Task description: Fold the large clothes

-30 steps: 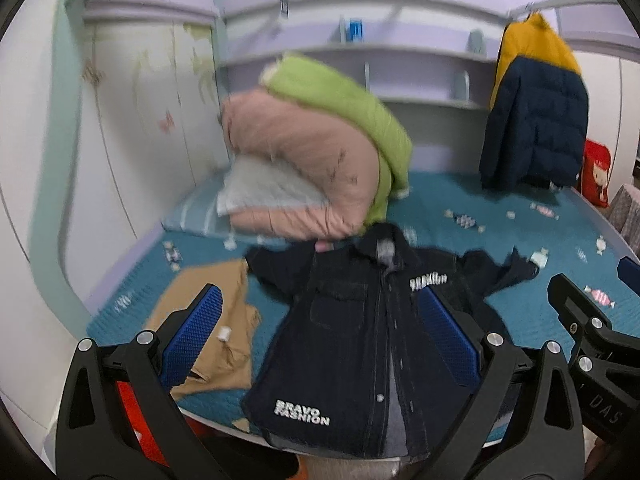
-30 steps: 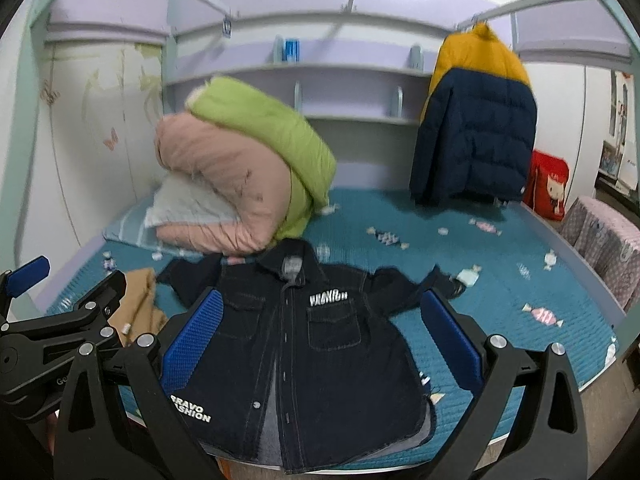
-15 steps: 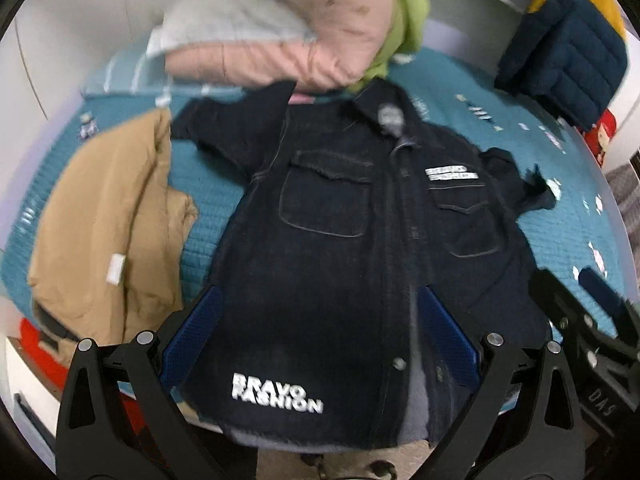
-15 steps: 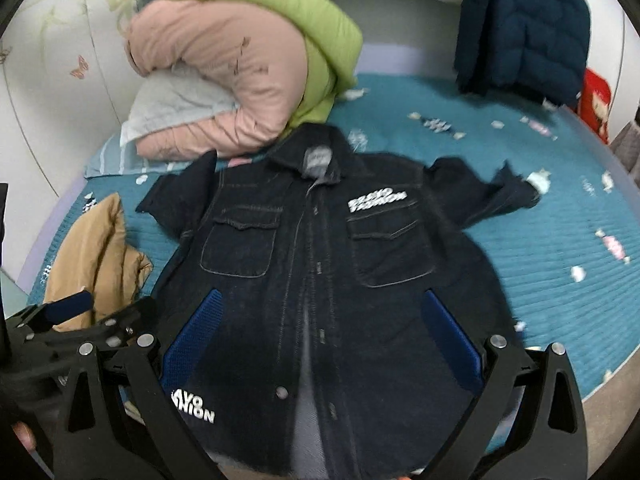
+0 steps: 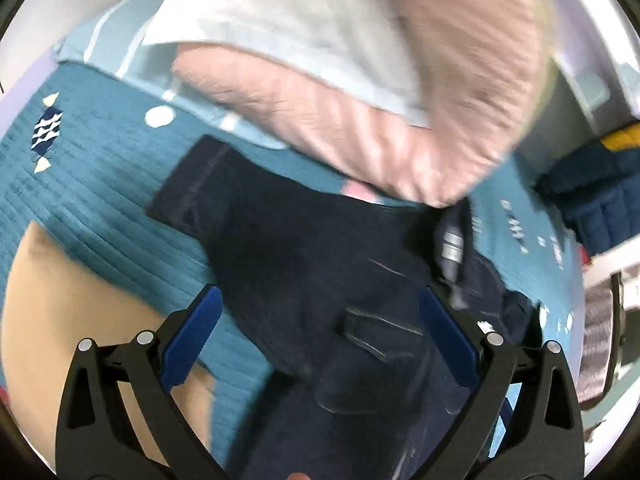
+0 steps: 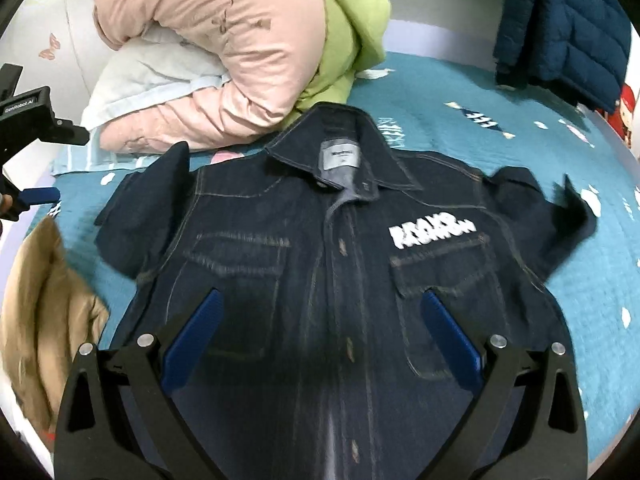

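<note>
Dark denim jacket (image 6: 320, 264) flat beneath both wide-spread, empty claws: left claw (image 5: 320, 344), right claw (image 6: 320, 344)

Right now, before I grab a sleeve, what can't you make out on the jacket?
- Jacket hem: right wrist view, hidden behind the right gripper fingers.
- Chest lettering: right wrist view, motion-blurred, unreadable.
- Far sleeve cuff: left wrist view, blurred and blocked by the left gripper.

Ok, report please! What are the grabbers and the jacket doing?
Both grippers open, empty, above jacket. Jacket flat, unfolded. Tan garment beside its sleeve.
</note>
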The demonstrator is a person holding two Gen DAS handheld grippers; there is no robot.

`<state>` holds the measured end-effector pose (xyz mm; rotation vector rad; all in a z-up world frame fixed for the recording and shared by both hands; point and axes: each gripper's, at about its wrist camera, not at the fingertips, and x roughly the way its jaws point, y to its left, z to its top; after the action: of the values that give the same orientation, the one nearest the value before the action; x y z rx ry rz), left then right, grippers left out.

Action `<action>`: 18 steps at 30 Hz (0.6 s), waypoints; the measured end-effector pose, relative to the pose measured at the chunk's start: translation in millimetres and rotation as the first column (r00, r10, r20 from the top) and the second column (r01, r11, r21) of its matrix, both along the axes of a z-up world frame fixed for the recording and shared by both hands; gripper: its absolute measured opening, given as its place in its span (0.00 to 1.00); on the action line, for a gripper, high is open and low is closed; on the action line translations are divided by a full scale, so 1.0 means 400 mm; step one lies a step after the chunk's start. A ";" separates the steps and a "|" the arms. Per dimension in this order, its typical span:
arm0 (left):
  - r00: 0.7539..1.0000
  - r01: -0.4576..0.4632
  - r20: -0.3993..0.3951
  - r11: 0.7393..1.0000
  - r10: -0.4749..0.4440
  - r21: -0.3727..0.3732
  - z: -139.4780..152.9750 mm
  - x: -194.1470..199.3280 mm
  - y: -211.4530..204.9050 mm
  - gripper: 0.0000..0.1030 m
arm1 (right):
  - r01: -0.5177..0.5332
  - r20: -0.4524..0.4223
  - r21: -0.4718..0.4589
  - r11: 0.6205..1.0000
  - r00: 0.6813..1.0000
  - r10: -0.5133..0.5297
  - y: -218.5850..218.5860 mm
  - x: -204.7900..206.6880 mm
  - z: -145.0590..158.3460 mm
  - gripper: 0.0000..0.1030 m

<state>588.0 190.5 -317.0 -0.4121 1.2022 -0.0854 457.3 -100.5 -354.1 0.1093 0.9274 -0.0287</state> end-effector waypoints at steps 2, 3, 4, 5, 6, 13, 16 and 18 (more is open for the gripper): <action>0.995 -0.018 -0.099 1.000 0.017 -0.012 -0.057 0.066 0.052 0.95 | -0.010 -0.012 -0.002 1.000 1.000 0.010 0.019 0.032 -0.020 0.93; 0.989 -0.035 -0.143 0.999 0.030 -0.030 -0.084 0.086 0.072 0.95 | -0.016 -0.014 0.001 1.000 1.000 0.016 0.028 0.043 -0.029 0.93; 0.979 -0.072 -0.195 0.996 0.061 -0.048 -0.119 0.105 0.101 0.95 | -0.023 -0.018 0.002 1.000 1.000 0.023 0.038 0.055 -0.041 0.93; 0.970 -0.093 -0.230 0.994 0.077 -0.060 -0.142 0.116 0.127 0.95 | -0.033 -0.026 0.002 0.999 0.999 0.033 0.047 0.065 -0.054 0.93; 0.958 -0.125 -0.267 0.990 0.102 -0.070 -0.172 0.130 0.151 0.95 | -0.043 -0.033 0.000 0.999 0.999 0.043 0.055 0.070 -0.066 0.93; 0.926 -0.229 -0.341 0.960 0.164 -0.160 -0.300 0.191 0.217 0.95 | -0.065 -0.058 -0.007 0.998 0.996 0.065 0.076 0.093 -0.119 0.93; 0.916 -0.265 -0.341 0.957 0.212 -0.118 -0.342 0.200 0.231 0.95 | -0.067 -0.060 -0.004 0.998 0.996 0.066 0.074 0.096 -0.129 0.93; 0.912 -0.293 -0.332 0.949 0.242 -0.112 -0.370 0.198 0.242 0.94 | -0.068 -0.060 -0.008 0.998 0.996 0.068 0.073 0.097 -0.132 0.93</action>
<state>667.2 287.3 -465.0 -0.7512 1.4459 0.1287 496.3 -71.4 -407.0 0.0678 0.9904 0.0265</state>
